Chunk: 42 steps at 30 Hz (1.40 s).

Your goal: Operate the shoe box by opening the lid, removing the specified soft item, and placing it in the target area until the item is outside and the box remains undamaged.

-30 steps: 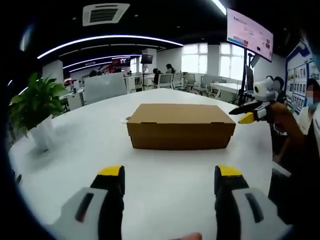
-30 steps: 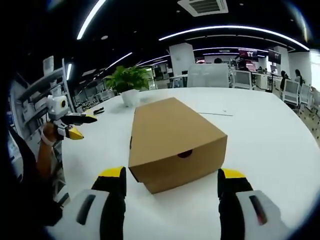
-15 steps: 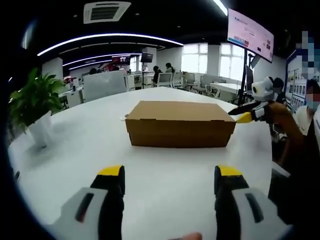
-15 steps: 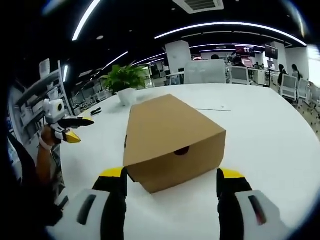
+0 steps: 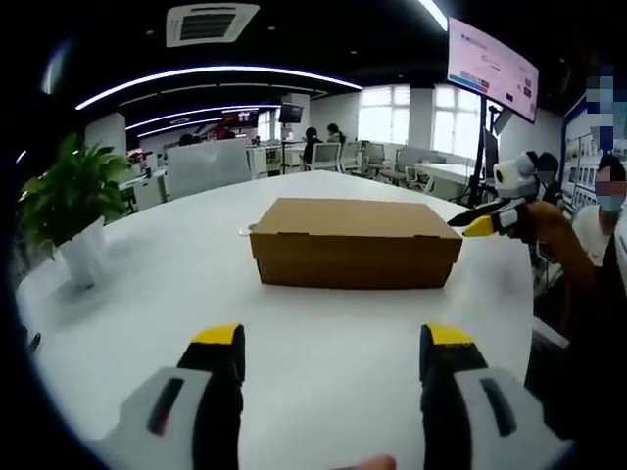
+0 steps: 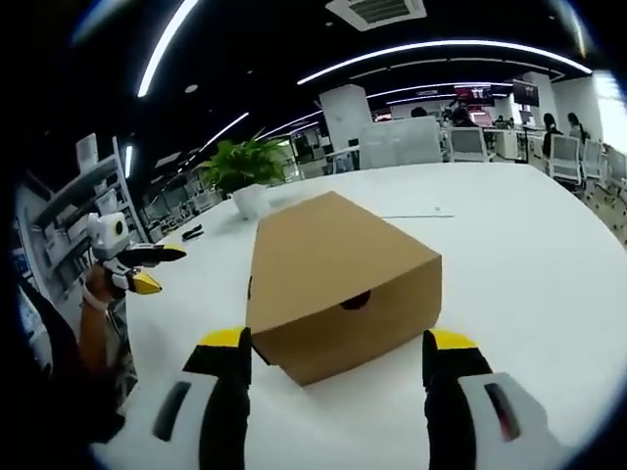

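A closed brown cardboard shoe box (image 5: 355, 243) lies on the white table (image 5: 176, 294), its long side facing the left gripper view. My left gripper (image 5: 333, 343) stands open, well short of the box, with nothing between its yellow-tipped fingers. In the right gripper view the box (image 6: 333, 279) shows its short end with a round finger hole. My right gripper (image 6: 335, 343) is open and close to that end, its fingers wider than the box corner. The right gripper (image 5: 487, 217) also appears past the box's right end, and the left gripper (image 6: 142, 269) at the left.
A potted green plant (image 5: 64, 211) in a white pot stands on the table at the left, seen also behind the box (image 6: 245, 171). A person (image 5: 602, 235) stands at the right table edge. Office desks and chairs (image 6: 460, 142) lie beyond the table.
The right gripper has moved closer to the box's short end, which now looms larger. The left gripper view has barely shifted. Box lid stays shut.
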Each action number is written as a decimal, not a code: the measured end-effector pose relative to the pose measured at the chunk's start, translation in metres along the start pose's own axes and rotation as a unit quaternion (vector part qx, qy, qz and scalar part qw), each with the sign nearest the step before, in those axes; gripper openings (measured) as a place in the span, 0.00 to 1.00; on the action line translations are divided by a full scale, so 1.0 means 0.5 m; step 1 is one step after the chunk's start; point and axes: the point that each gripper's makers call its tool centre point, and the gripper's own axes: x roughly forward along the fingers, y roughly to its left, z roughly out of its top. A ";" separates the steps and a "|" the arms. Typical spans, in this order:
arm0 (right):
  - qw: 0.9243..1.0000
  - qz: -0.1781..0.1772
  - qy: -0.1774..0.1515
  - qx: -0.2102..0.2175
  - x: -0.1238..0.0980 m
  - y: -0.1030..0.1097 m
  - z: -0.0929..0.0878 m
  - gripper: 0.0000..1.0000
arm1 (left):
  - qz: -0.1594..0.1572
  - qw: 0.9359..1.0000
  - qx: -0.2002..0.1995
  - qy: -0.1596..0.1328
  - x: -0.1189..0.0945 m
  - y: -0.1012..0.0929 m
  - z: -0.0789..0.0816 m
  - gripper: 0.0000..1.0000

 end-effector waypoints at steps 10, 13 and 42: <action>0.997 0.016 -0.026 0.074 0.014 -0.005 0.000 0.69 | -0.010 1.000 -0.002 0.008 0.014 -0.014 -0.012 0.73; 0.996 0.025 -0.027 0.084 0.016 0.004 -0.003 0.69 | -0.009 1.000 -0.004 0.005 0.011 -0.012 -0.009 0.73; 0.987 0.063 -0.037 0.141 0.045 0.021 -0.006 0.61 | -0.011 1.000 -0.004 0.020 0.013 -0.015 -0.029 0.74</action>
